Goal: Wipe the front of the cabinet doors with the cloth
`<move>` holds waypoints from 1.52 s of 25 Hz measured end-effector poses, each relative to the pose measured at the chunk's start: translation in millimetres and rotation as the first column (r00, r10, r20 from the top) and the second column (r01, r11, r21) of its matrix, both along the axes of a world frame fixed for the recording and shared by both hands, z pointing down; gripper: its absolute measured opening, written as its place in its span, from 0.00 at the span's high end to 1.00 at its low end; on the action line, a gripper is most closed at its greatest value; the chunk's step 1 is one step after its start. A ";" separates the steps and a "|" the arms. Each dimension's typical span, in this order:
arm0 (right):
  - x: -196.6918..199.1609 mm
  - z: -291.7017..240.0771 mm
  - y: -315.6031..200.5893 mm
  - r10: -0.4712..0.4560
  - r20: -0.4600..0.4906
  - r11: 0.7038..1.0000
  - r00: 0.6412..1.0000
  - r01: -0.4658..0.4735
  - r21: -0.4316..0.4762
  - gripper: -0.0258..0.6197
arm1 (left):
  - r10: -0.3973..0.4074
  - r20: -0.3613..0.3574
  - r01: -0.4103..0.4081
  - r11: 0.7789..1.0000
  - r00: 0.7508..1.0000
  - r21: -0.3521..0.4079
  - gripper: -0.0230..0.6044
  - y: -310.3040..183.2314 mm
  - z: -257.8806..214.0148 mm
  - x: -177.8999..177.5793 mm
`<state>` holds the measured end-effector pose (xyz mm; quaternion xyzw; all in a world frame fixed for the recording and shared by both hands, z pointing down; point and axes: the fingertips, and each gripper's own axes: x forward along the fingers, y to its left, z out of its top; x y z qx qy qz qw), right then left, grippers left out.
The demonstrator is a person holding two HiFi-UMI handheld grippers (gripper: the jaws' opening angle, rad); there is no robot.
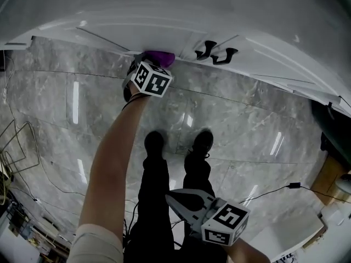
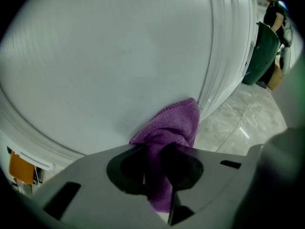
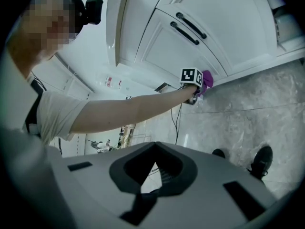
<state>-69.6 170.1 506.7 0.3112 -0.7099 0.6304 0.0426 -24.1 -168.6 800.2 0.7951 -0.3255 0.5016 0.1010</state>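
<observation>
A purple cloth is pressed against the lower part of a white cabinet door. My left gripper is shut on it, with the arm stretched forward. In the left gripper view the cloth bunches out past the jaws and lies flat on the door, close to its right edge. My right gripper hangs low by the legs, away from the cabinet, shut and holding nothing. The right gripper view shows the cloth, the left gripper and the black door handles.
Two black handles stick out just right of the cloth. My shoes stand on the grey marble floor. A black cable runs at the right, a wire rack at the left. A dark green bin stands beyond the cabinet.
</observation>
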 end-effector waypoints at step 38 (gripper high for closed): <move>38.6 -25.0 19.2 0.090 -0.008 0.996 0.996 -0.090 0.012 0.95 | 0.047 -0.321 -0.003 0.991 0.946 0.135 0.84 37.5 -175.2 85.8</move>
